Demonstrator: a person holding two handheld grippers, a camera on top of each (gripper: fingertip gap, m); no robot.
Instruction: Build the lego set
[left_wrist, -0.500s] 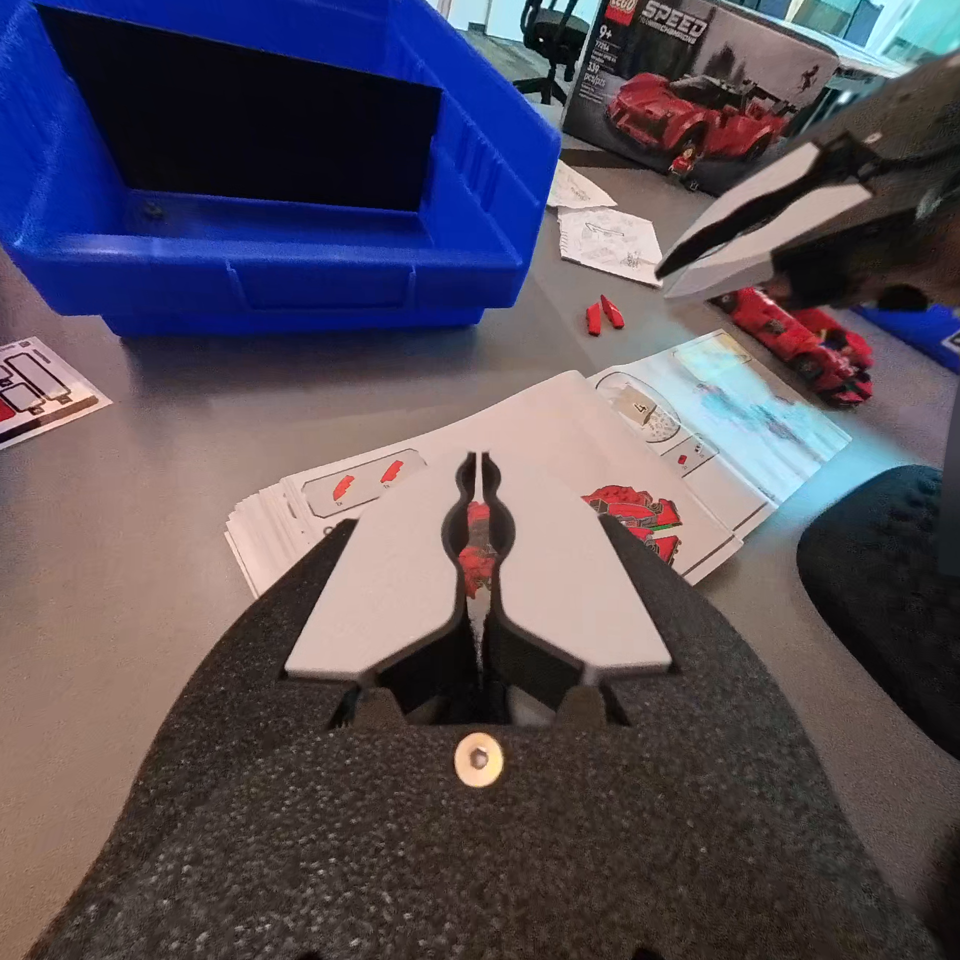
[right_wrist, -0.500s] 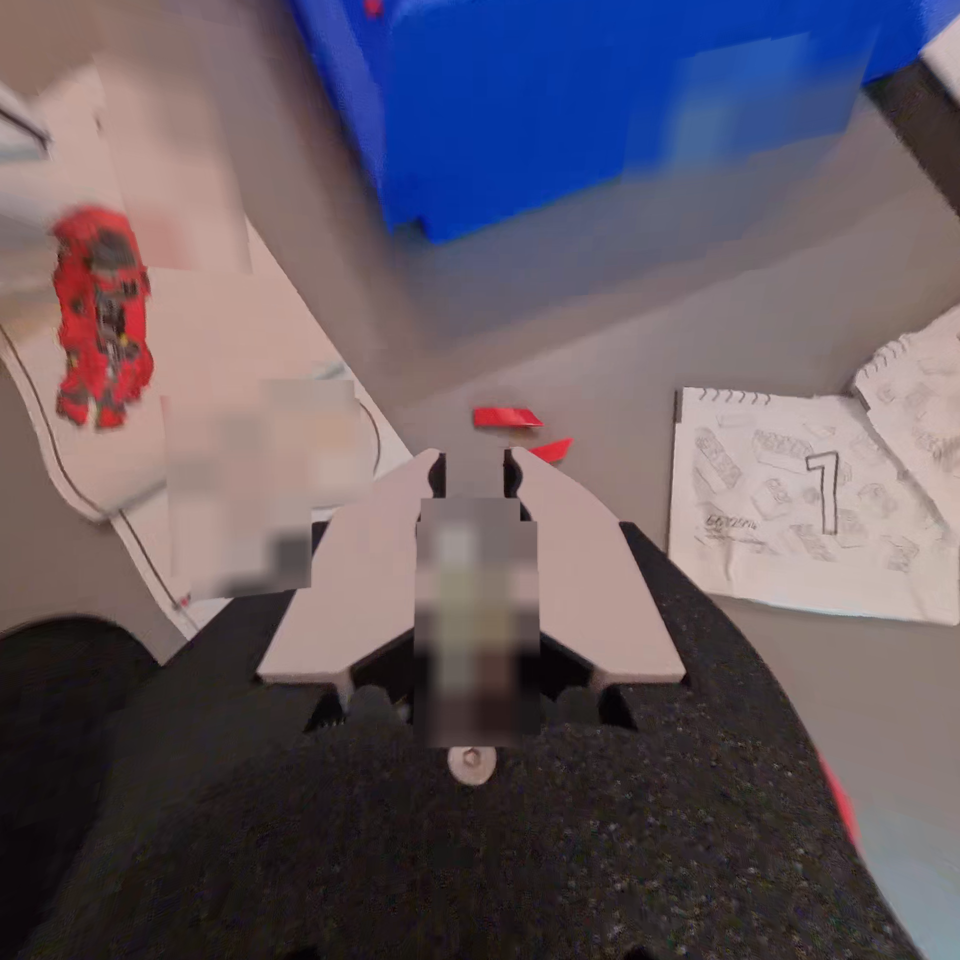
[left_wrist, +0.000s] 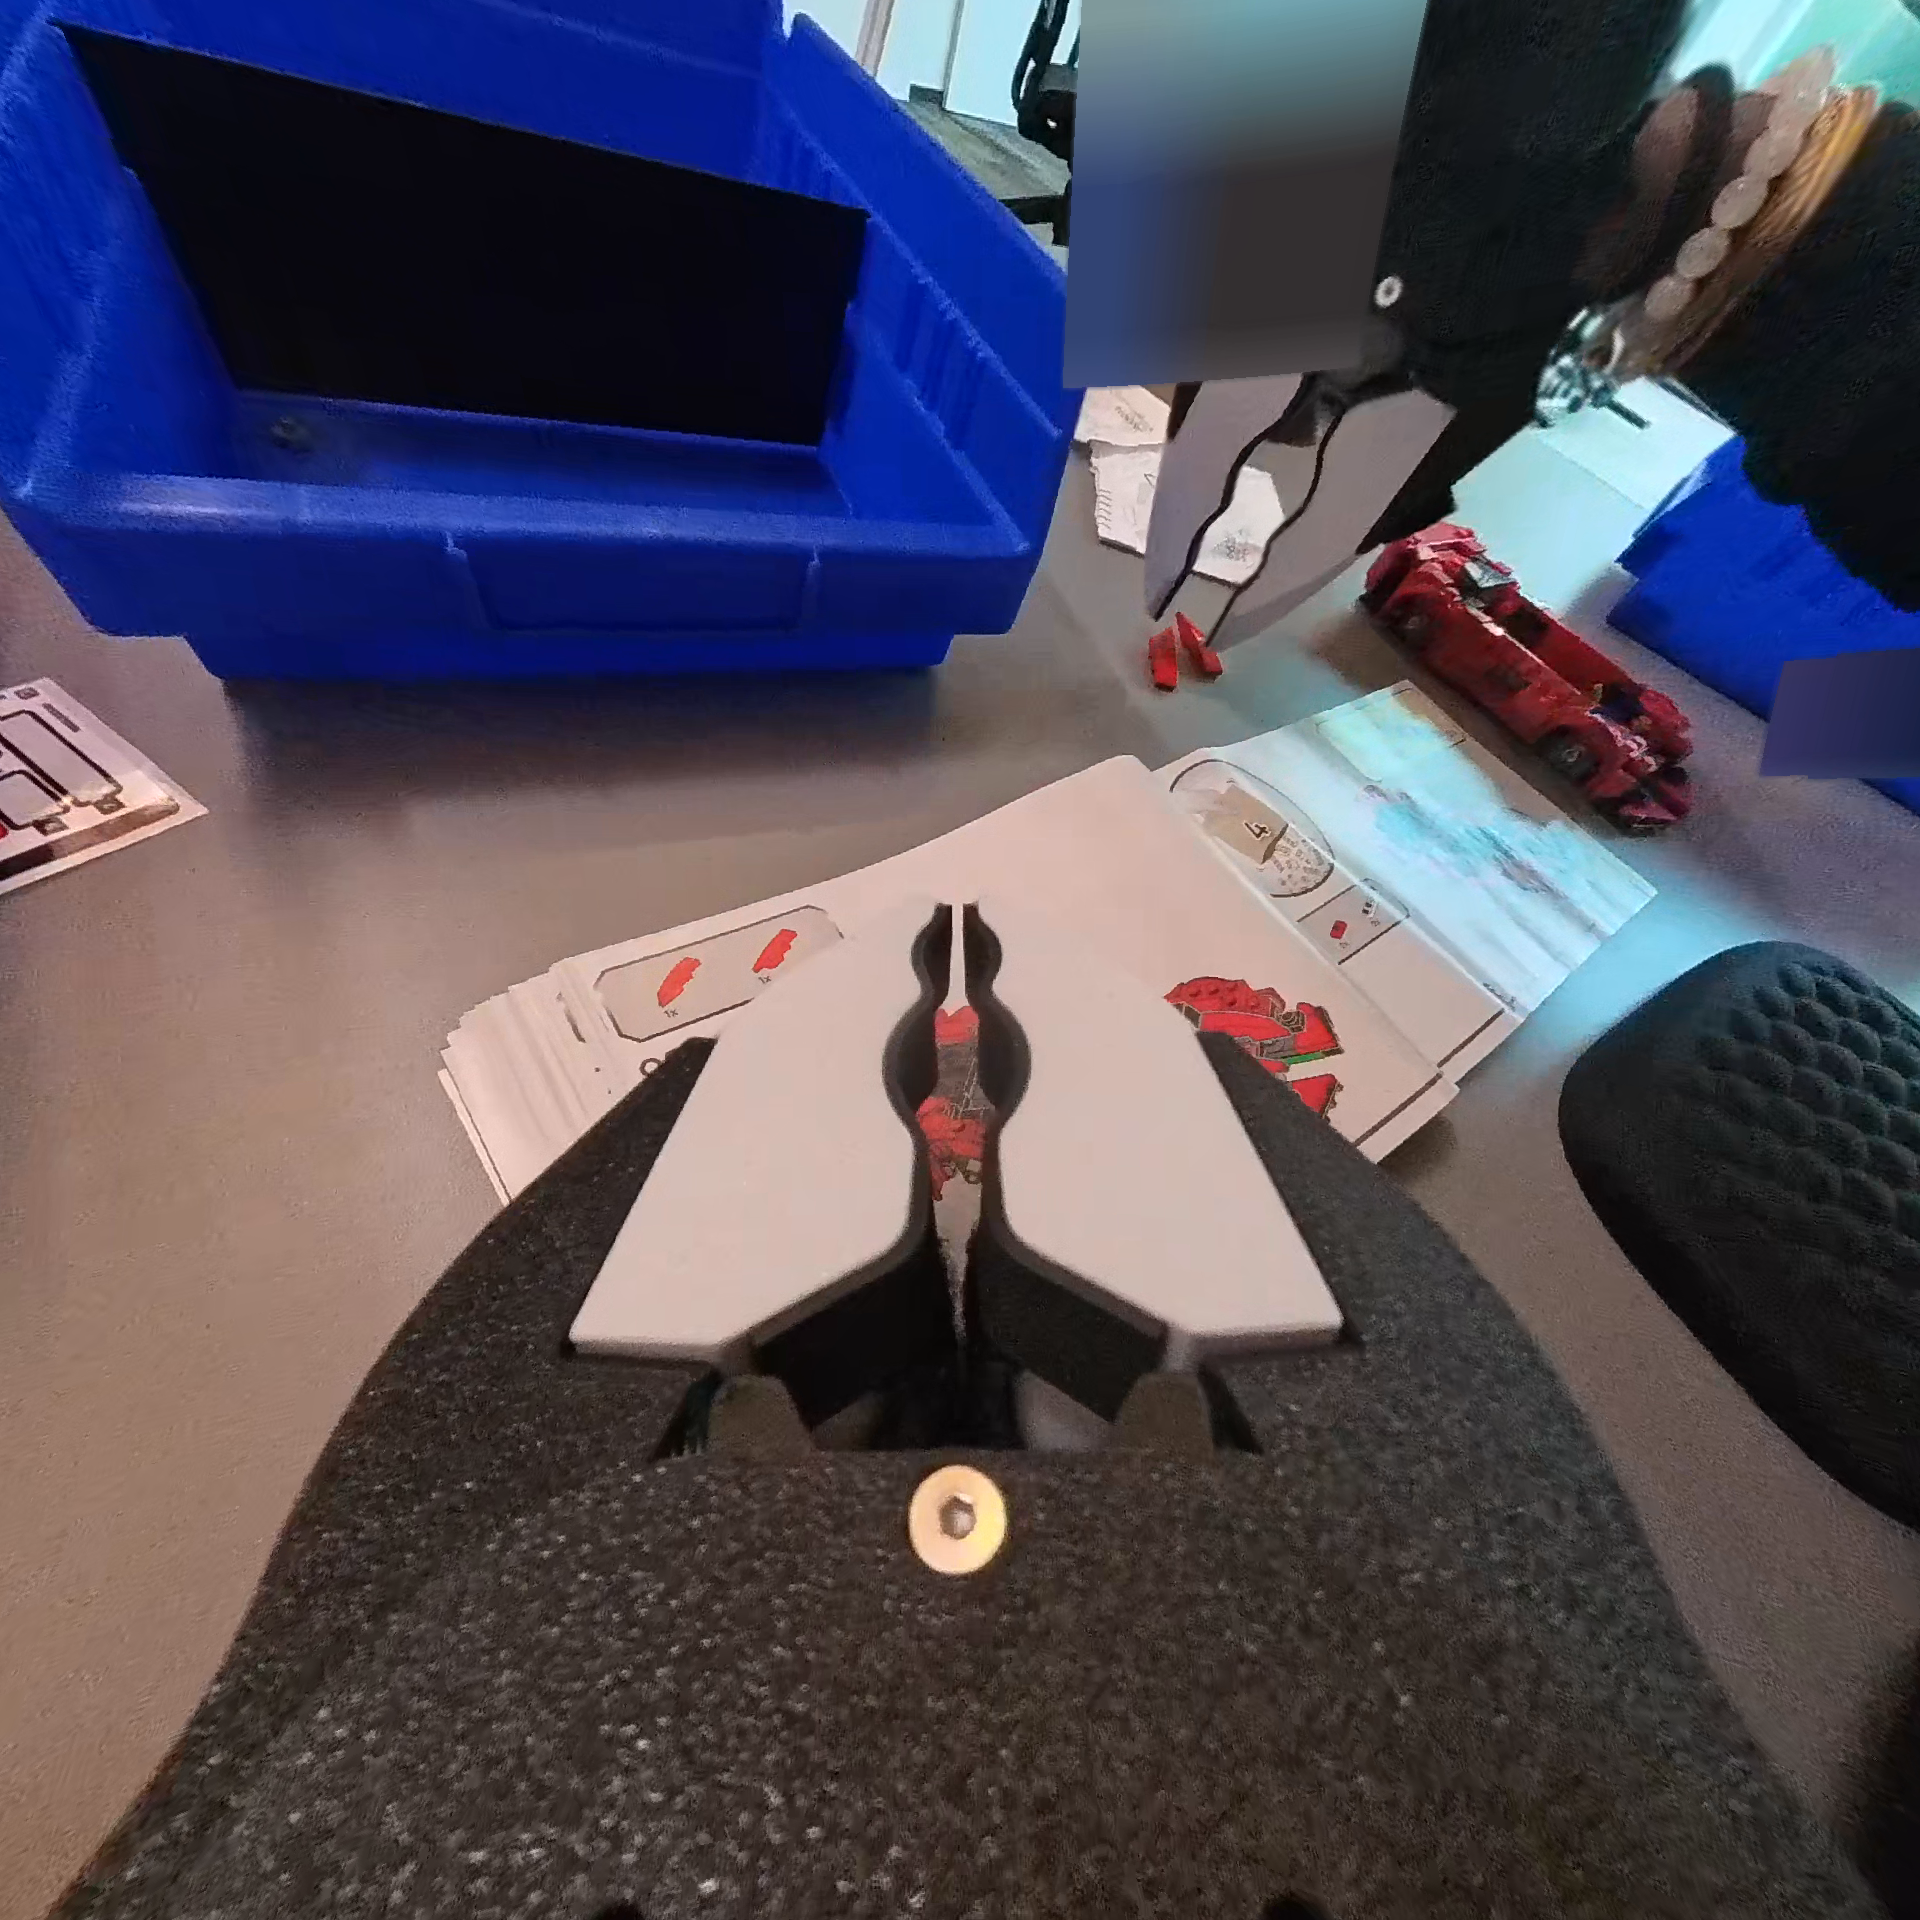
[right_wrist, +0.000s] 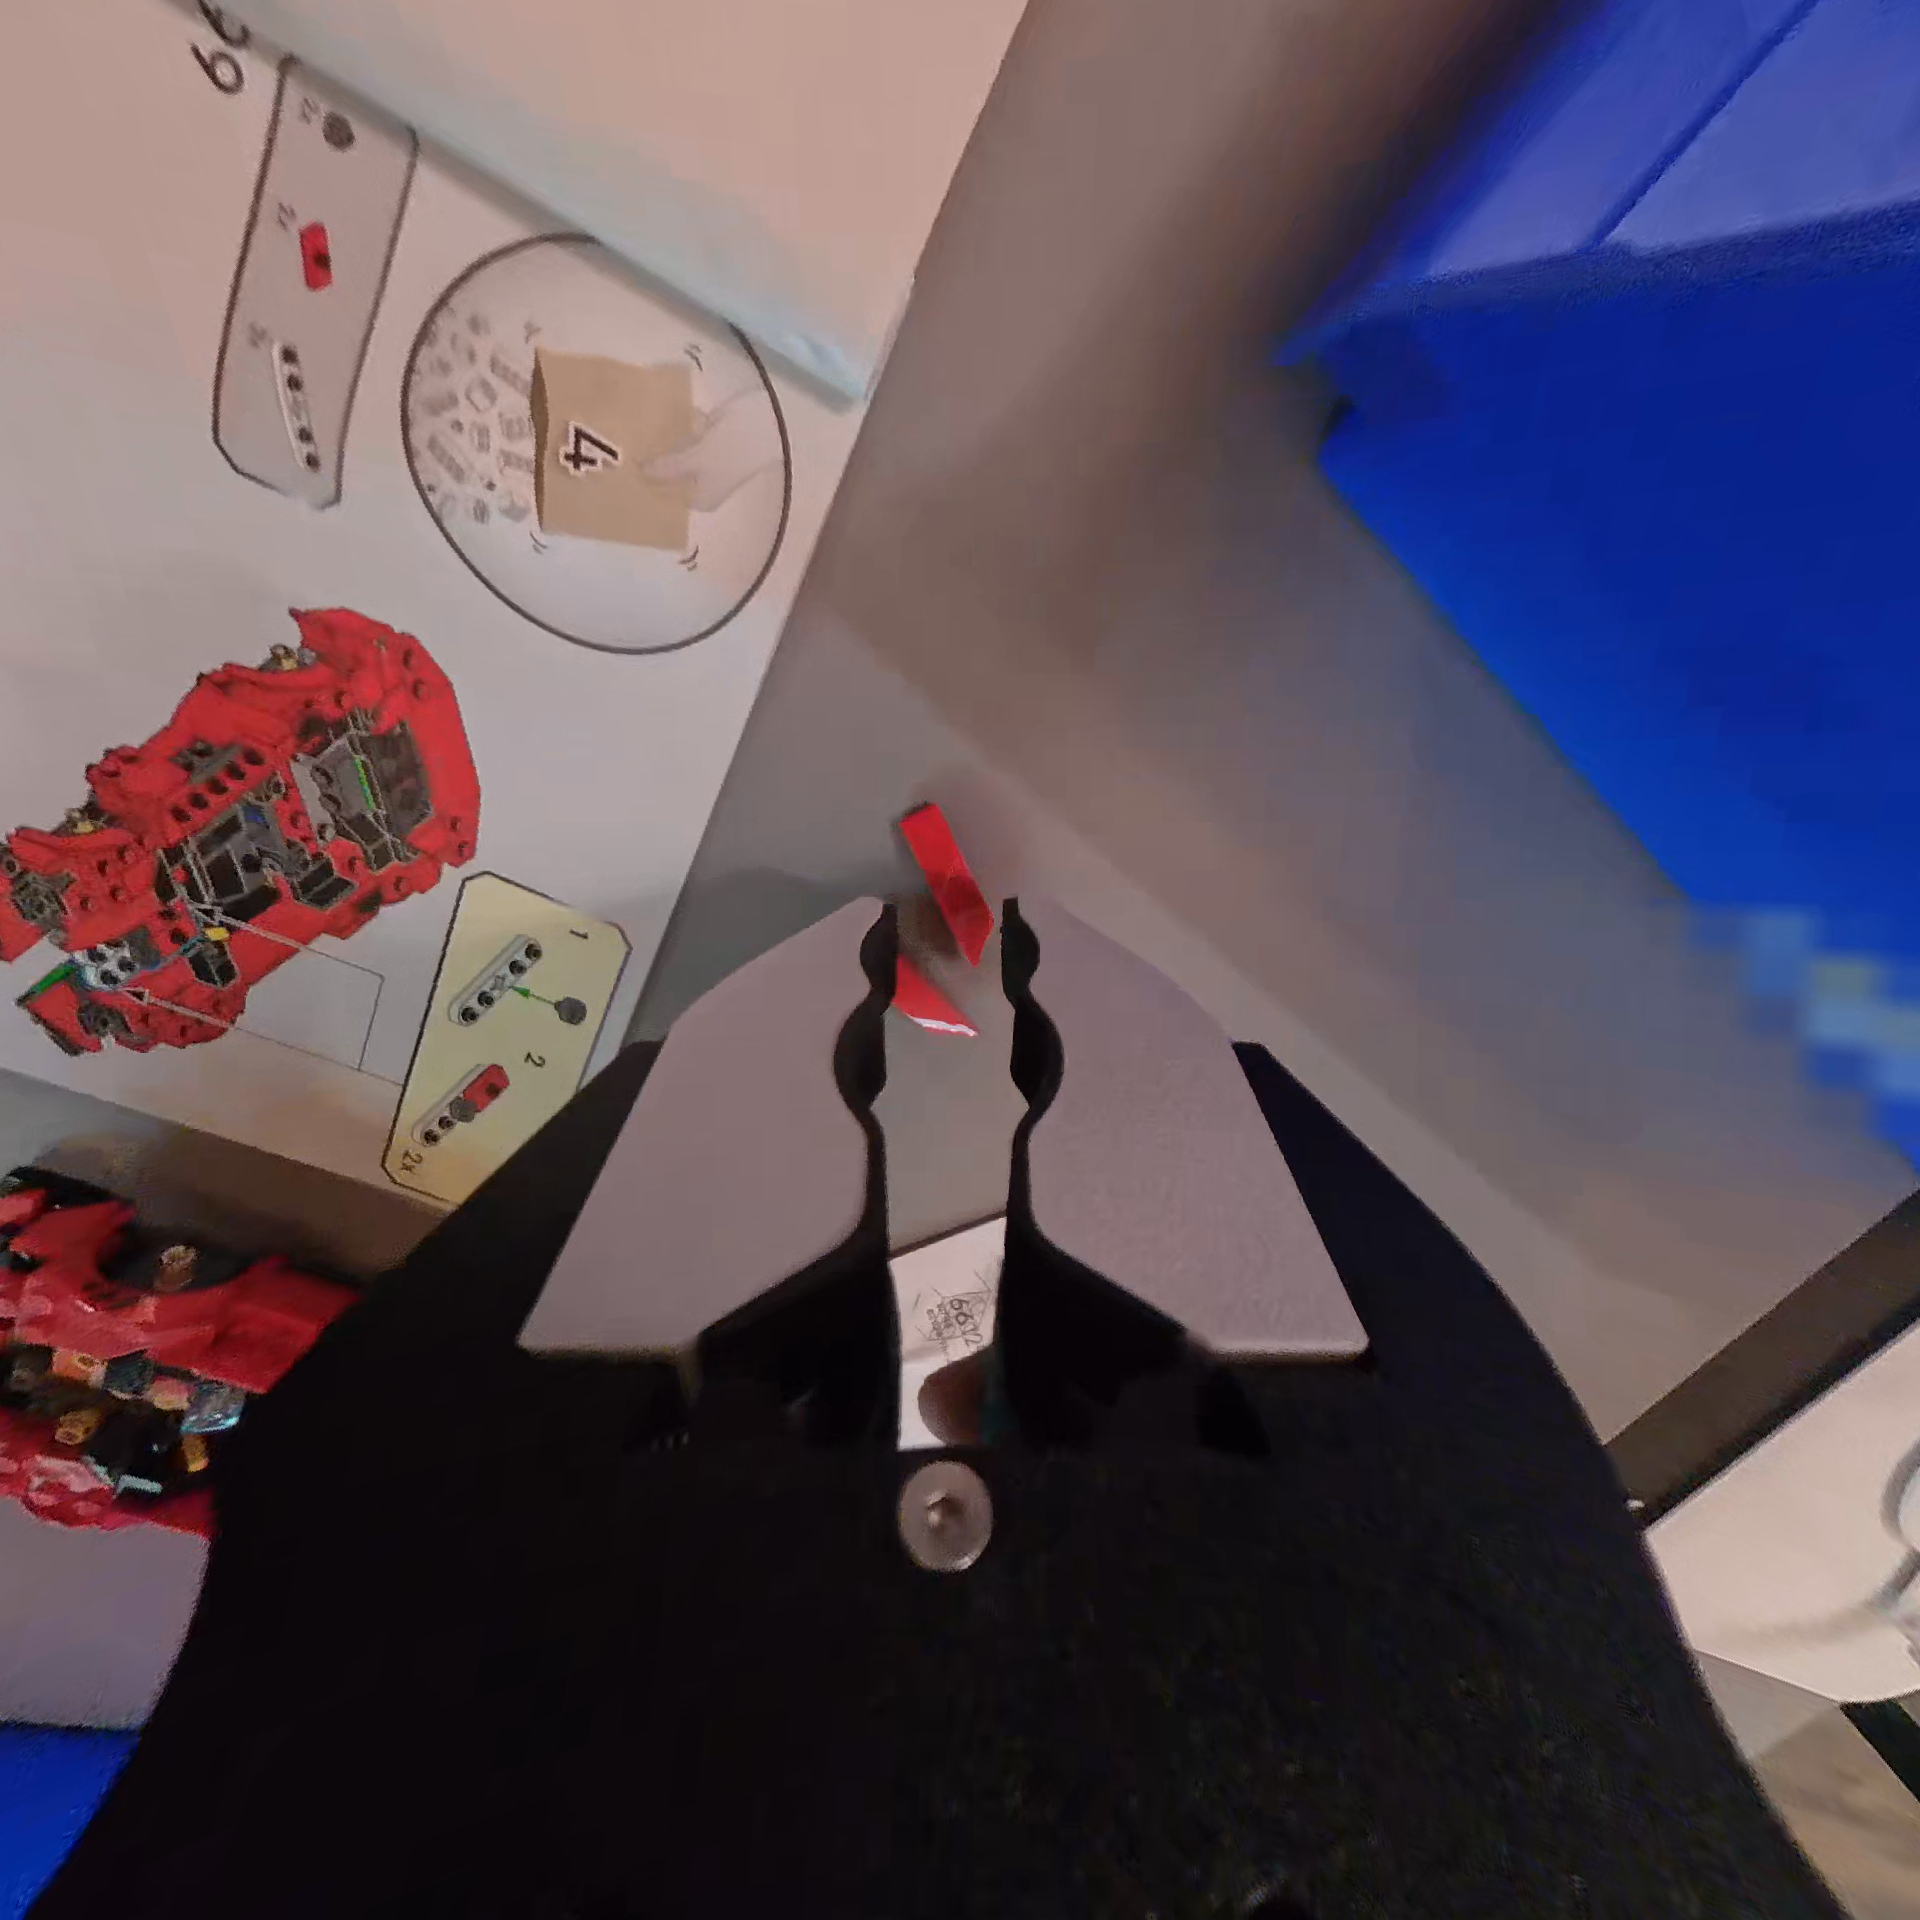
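Right gripper (right_wrist: 943, 914) poised over two red pieces (right_wrist: 940, 920).
Its fingers are held apart, straddling them on the worktop (left_wrist: 260, 1039); the left gripper (left_wrist: 958, 914) fingers are pressed together, empty, above the manual (left_wrist: 1091, 883).

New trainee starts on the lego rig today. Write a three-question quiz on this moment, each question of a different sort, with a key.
1. True or false: the left gripper holds a brick.
2. Multiple choice: the right gripper is poised over
A. the red car
B. the two small red pieces on the table
C. the blue bin
3. Fill in: the left gripper hovers above the open ______.

Key
1. False: its jaws stand nearly closed with nothing between them.
2. B: its jaws stand apart around the pieces, not yet closed on them.
3. instruction booklet
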